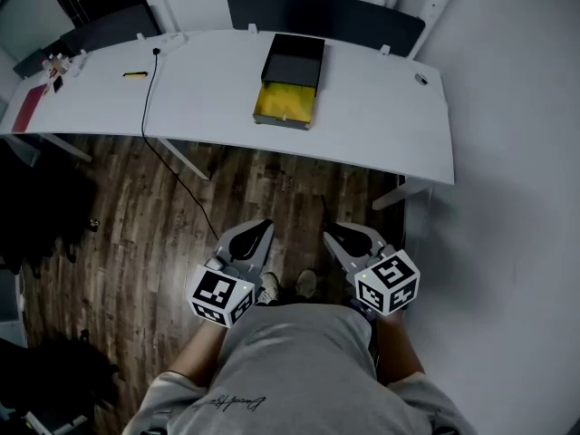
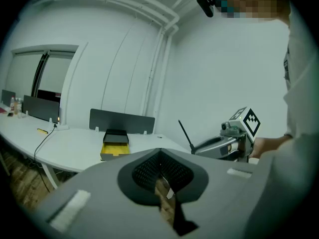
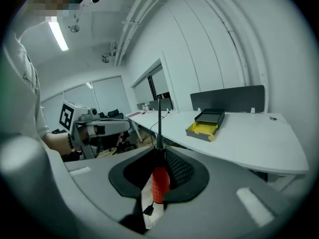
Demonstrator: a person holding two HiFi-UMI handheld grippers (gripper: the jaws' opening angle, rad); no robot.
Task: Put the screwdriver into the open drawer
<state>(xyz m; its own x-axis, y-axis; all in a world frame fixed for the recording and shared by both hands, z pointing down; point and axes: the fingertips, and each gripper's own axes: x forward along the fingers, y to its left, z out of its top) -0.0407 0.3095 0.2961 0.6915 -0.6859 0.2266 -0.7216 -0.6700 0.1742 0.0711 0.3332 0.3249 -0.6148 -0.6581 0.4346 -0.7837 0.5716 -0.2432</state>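
My right gripper (image 3: 159,152) is shut on a screwdriver (image 3: 159,182) with a red handle. Its thin black shaft sticks up and forward past the jaw tips. In the head view the right gripper (image 1: 335,236) is held low in front of the person's body, over the wooden floor, with the shaft (image 1: 323,210) pointing toward the table. The left gripper (image 1: 258,234) is beside it, shut with nothing between its jaws (image 2: 160,156). A small dark drawer box (image 1: 292,60) stands on the white table (image 1: 381,125), its yellow-lined drawer (image 1: 286,103) pulled open toward me. Both grippers are well short of it.
A black cable (image 1: 145,107) runs off the table's front edge to the floor. A small yellow item (image 1: 135,74) and a red book (image 1: 27,107) lie at the table's left. Dark divider panels (image 1: 326,12) stand behind the table. A white wall closes the right side.
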